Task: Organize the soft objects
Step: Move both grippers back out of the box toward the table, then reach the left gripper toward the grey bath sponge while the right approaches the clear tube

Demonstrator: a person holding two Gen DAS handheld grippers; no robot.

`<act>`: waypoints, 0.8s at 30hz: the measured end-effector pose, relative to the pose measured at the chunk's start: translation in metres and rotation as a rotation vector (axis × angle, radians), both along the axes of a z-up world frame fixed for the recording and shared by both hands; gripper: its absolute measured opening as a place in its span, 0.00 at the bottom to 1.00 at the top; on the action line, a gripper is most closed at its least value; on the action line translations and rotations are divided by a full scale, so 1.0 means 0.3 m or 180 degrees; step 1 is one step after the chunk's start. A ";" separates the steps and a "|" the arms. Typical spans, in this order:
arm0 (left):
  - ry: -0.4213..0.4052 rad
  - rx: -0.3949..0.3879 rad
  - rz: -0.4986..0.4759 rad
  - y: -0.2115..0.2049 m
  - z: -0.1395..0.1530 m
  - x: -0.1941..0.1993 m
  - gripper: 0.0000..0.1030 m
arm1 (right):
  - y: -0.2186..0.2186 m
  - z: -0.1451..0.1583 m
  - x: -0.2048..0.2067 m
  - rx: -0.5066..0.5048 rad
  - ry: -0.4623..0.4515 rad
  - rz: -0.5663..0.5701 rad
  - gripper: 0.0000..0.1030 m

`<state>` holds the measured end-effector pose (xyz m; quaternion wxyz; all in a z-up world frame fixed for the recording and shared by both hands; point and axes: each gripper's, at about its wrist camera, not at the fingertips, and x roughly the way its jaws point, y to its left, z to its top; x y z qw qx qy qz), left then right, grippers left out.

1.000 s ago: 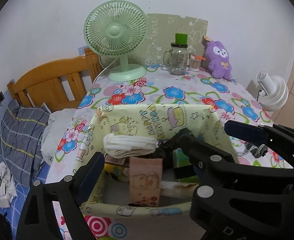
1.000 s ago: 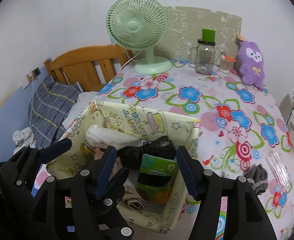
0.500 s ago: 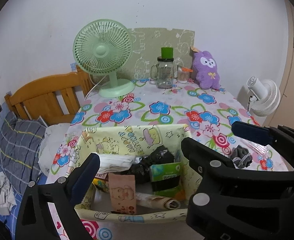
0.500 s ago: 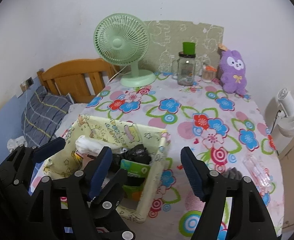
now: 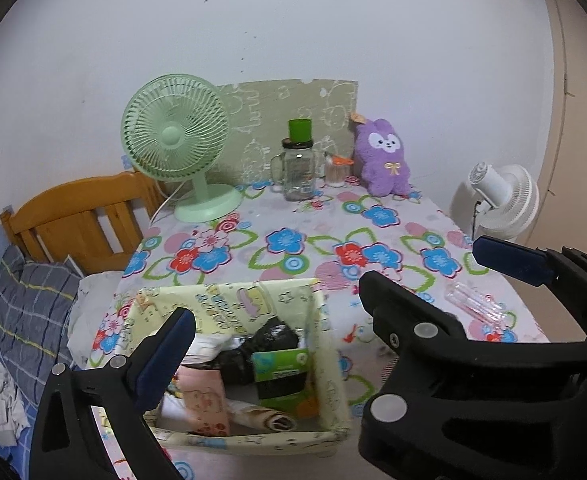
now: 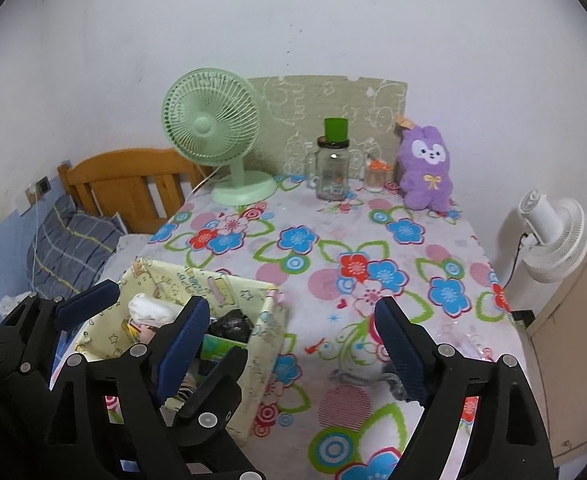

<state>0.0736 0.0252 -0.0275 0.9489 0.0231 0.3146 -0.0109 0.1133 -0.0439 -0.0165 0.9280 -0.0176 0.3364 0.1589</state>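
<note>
Left to right: the fabric bin [image 6: 269, 344] stands on the bench [image 6: 333, 240] at the near left, already holding rolled and folded soft items. The left gripper [image 5: 269, 312] hovers above it, fingers spread and empty. Farther right, the right gripper [image 6: 289, 344] is likewise wide open and empty. A grey sock [image 6: 357, 377] lies flat on the bench just beside the inner face of its right finger [image 6: 399, 352], long axis running left-right; the right gripper is judged nearer. The right wrist view shows the sock plainly. The left wrist view hides most of it behind the other gripper but shows the bin's contents.
</note>
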 end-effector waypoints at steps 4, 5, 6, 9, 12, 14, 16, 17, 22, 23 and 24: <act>-0.0023 -0.0010 -0.0071 -0.042 0.007 -0.005 1.00 | -0.044 0.012 -0.013 -0.0002 -0.0054 -0.0071 0.86; -0.0030 -0.0011 -0.0086 -0.051 0.009 -0.007 1.00 | -0.056 0.014 -0.016 -0.0001 -0.0070 -0.0092 0.87; -0.0036 -0.0018 -0.0100 -0.059 0.010 -0.009 1.00 | -0.066 0.016 -0.019 0.0001 -0.0081 -0.0111 0.87; -0.0048 -0.0035 -0.0142 -0.088 0.013 -0.012 1.00 | -0.098 0.020 -0.026 0.0009 -0.0103 -0.0150 0.88; -0.0055 -0.0027 -0.0172 -0.118 0.017 -0.014 1.00 | -0.126 0.022 -0.031 0.0011 -0.0125 -0.0195 0.88; -0.0062 -0.0018 -0.0193 -0.136 0.019 -0.015 1.00 | -0.145 0.023 -0.034 0.0018 -0.0136 -0.0219 0.88; -0.0066 -0.0014 -0.0209 -0.153 0.019 -0.014 1.00 | -0.162 0.023 -0.037 0.0025 -0.0147 -0.0246 0.88; -0.0069 -0.0021 -0.0226 -0.163 0.019 -0.013 1.00 | -0.171 0.023 -0.038 0.0027 -0.0151 -0.0258 0.89; -0.0105 -0.0028 -0.0285 -0.208 0.017 -0.011 1.00 | -0.214 0.022 -0.045 0.0046 -0.0175 -0.0321 0.91; -0.0108 -0.0021 -0.0296 -0.219 0.015 -0.010 1.00 | -0.224 0.020 -0.045 0.0043 -0.0181 -0.0340 0.92; -0.0108 -0.0021 -0.0305 -0.226 0.013 -0.011 1.00 | -0.232 0.019 -0.047 0.0040 -0.0185 -0.0351 0.92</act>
